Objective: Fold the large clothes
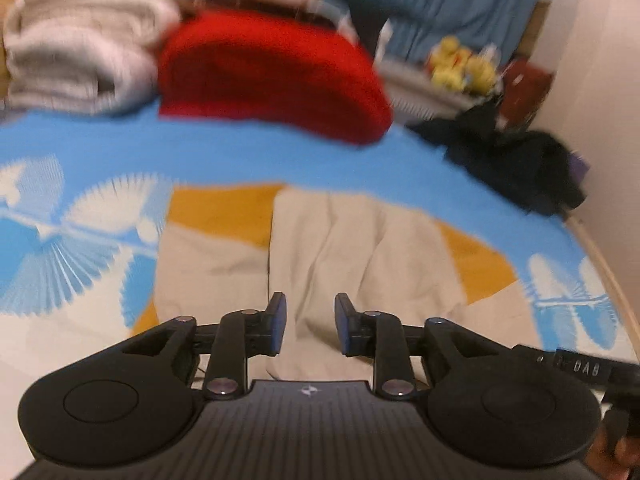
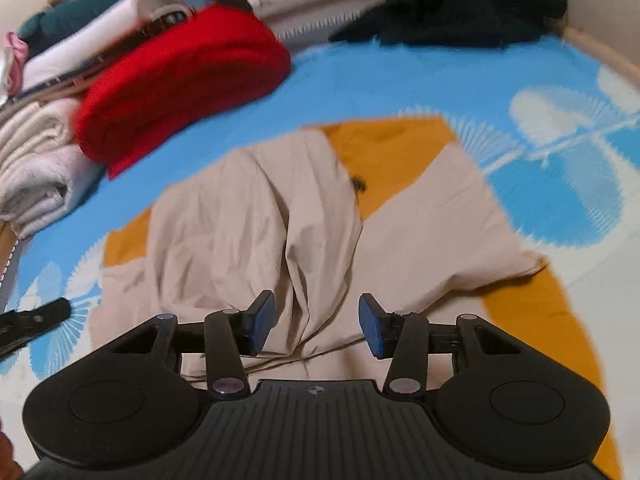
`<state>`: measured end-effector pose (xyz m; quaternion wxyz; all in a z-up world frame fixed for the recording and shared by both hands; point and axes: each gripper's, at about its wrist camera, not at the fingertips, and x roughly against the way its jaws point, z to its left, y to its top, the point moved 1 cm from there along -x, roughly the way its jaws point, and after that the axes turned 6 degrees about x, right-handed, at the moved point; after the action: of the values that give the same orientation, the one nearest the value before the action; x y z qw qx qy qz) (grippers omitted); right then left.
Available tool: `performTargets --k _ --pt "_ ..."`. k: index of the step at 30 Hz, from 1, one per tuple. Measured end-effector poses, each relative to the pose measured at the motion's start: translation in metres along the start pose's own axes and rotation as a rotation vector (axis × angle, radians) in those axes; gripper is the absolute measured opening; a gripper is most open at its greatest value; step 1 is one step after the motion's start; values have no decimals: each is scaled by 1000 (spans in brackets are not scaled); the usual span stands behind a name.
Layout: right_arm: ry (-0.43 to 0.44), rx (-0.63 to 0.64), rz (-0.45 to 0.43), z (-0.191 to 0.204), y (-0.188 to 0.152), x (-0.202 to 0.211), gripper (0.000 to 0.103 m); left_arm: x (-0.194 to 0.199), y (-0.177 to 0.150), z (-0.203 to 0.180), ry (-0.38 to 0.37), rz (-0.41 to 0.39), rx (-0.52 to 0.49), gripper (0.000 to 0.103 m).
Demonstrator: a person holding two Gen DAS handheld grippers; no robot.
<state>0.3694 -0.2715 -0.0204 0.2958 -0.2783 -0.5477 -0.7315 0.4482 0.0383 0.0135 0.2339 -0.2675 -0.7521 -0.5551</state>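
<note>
The left gripper (image 1: 310, 326) sits at the bottom centre of its view, its 2 blue-padded fingers (image 1: 279, 320) spread apart with nothing between them. Beyond the gap lies the garment (image 1: 352, 248), a beige and mustard piece spread across the middle of the frame on the sheet (image 1: 280, 152), which is blue with white fan prints. The beige cloth is creased into lengthwise folds; mustard panels show at its upper left and right edges. The picture is blurred, so I cannot tell whether the fingertips touch the cloth.

Higher in the left view, a folded red cloth (image 1: 272, 76) lies at upper centre on the sheet, touching a stack of folded towels (image 1: 80, 52) at upper left. A dark heap (image 1: 516, 160) sits at right near the wall, with yellow toys (image 1: 460, 64) above it.

The right gripper (image 2: 316, 326) is likewise at the bottom centre of its view, fingers (image 2: 262, 322) parted and empty. The garment (image 2: 256, 216) fills the middle of the frame, a raised beige ridge running up from the gap, a mustard panel at upper right of it and another at lower right. The sheet (image 2: 400, 80) surrounds it. The red cloth (image 2: 180, 88) is at upper left, the towels (image 2: 36, 160) at the left edge, the dark heap (image 2: 460, 12) at top right. A black tool tip (image 2: 36, 318) enters from the left edge.
</note>
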Motion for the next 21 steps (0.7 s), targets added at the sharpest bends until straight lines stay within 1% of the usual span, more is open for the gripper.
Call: performTargets --k 1,2,3,5,7,8,11,12,14,16,18,19,20,21 --pt "0 16 -29 0 0 16 48 16 -2 -3 -8 -32 -21 31" --pt "1 34 -61 2 1 32 48 40 -9 -6 -8 -73 -52 36" --pt "2 49 -91 4 1 48 48 59 -14 -5 -2 -99 -67 45" --pt "-2 62 -162 0 -5 93 48 95 -23 -2 -2 -132 -64 50" --pt "-16 46 -223 -12 -11 132 48 140 -43 7 -17 -162 -55 50" --pt "-18 27 -262 -22 -18 158 48 162 -57 10 -25 -172 -69 50" --pt "-31 -2 -367 -58 -46 227 48 214 -96 15 -46 -190 -144 50" --pt "-48 -1 -398 -70 -56 245 48 231 -112 17 -54 -201 -176 50" --pt "-101 -9 -439 -99 -79 274 48 252 -138 27 -68 -213 -213 50" --pt "-127 -32 -436 -124 -100 285 48 266 -167 40 -67 -219 -234 49" --pt "-158 -58 -417 -146 -123 288 48 274 -195 56 -49 -203 -224 46" --pt "-173 -66 -397 -154 -134 285 48 275 -207 65 -32 -175 -204 44" --pt "-180 -68 -366 -161 -146 279 48 272 -216 73 -3 -127 -177 39" --pt "-183 -65 -325 -166 -156 271 48 270 -218 79 28 -85 -156 37"
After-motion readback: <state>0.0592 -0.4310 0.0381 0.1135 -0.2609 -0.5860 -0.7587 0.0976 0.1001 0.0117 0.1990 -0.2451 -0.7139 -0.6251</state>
